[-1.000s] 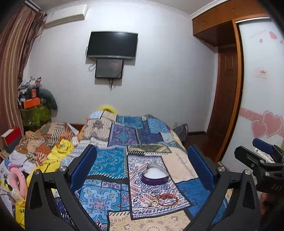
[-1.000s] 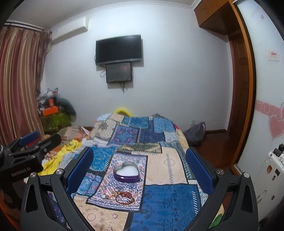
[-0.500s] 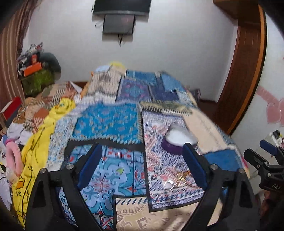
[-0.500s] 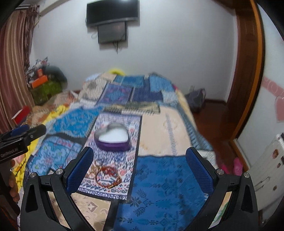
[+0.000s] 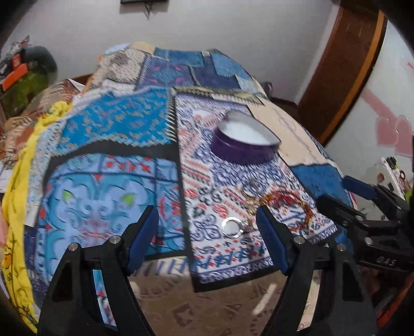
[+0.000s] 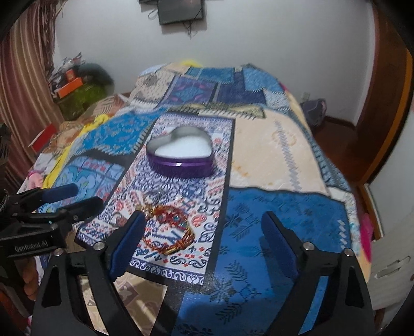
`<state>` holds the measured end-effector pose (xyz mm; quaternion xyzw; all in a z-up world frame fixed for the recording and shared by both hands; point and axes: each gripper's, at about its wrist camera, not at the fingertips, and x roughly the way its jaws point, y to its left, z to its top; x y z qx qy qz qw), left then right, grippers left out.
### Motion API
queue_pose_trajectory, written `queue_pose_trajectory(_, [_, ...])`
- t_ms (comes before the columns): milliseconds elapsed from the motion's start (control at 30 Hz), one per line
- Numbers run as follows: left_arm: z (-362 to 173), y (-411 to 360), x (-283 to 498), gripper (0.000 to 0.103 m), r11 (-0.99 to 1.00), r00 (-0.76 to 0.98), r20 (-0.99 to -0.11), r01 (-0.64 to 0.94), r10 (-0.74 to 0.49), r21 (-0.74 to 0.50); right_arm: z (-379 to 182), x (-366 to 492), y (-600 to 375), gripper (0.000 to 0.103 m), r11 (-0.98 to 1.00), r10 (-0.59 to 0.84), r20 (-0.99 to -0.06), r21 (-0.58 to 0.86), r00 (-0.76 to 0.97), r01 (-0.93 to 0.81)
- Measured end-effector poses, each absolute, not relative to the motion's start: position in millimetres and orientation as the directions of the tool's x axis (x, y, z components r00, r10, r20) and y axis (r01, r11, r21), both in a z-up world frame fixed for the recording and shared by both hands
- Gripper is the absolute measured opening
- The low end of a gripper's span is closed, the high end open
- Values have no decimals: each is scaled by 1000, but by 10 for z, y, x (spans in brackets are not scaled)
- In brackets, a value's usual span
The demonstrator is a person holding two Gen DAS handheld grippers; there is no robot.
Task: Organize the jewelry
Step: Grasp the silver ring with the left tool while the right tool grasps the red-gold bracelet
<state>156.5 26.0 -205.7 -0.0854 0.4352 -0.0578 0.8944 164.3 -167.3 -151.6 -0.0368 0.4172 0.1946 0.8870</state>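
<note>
Patchwork bedspread [image 6: 271,214]; wall screen [image 6: 181,10]; striped curtain [image 6: 23,85].

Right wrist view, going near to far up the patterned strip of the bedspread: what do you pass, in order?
Red and gold bangle → thin silvery ring piece → purple heart-shaped box, open, with a white lining.

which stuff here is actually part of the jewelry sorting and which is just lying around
Part of the job:
- heart-shaped purple box, open, white lining
- red and gold bracelet on the bedspread
- silver ring near it
- left gripper and right gripper, both open and empty

Just lying about:
- patchwork bedspread
- yellow cloth
- orange box
</note>
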Motion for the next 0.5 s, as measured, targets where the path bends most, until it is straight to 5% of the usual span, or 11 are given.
queue_pose_trajectory(100, [-2115,224,1585,76,975,595,-778,45,-201,-218,-1605,1696,-1650,82,921,305,-774,91,555,-379])
queue_pose_trajectory(367, [-2270,142,1638,54,964,543,-801,73,-252,-254,-1719,1707,-1596,48,905,322,-805,106,499,-412])
queue_pose_trajectory(500, [-2277,150,1646,53,954,541,-790,83,-287,-290,-1749,1683,-1575,37,892,330,-816,105,475,-440])
